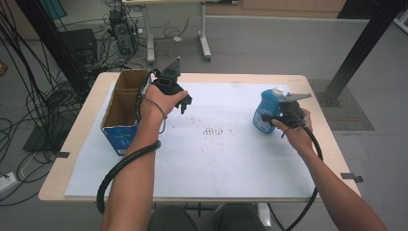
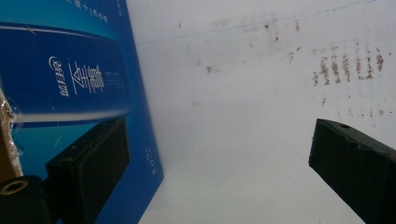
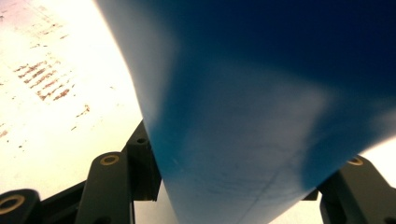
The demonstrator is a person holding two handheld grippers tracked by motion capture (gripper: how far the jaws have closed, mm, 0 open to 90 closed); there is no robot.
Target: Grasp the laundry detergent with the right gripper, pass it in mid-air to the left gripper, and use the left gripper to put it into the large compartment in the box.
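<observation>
1. Two grippers are in our hands above a white sheet [image 1: 211, 159] that covers the table [image 1: 79, 144].
2. We hold the left gripper [image 1: 179, 102] at the upper left of centre in the high view, just beside the right wall of an open cardboard box [image 1: 126, 111] with blue printed sides.
3. Its jaws stand wide apart with nothing between them; in the left gripper view one jaw lies against the blue side of the box at the lower left, the other sits at the lower right over bare sheet.
4. We hold the right gripper [image 1: 270, 117] at the right of the high view, closed around a blue bottle [image 1: 266, 111] with a white cap.
5. That bottle stands upright on the sheet, well apart from the box, at the right side of the table.
6. From the right gripper view, the bottle's blue body rises from bottom centre between the two jaws, which press against it on either side.
7. Brownish smudges [image 1: 215, 132] mark the sheet at the centre, between the two grippers.
</observation>
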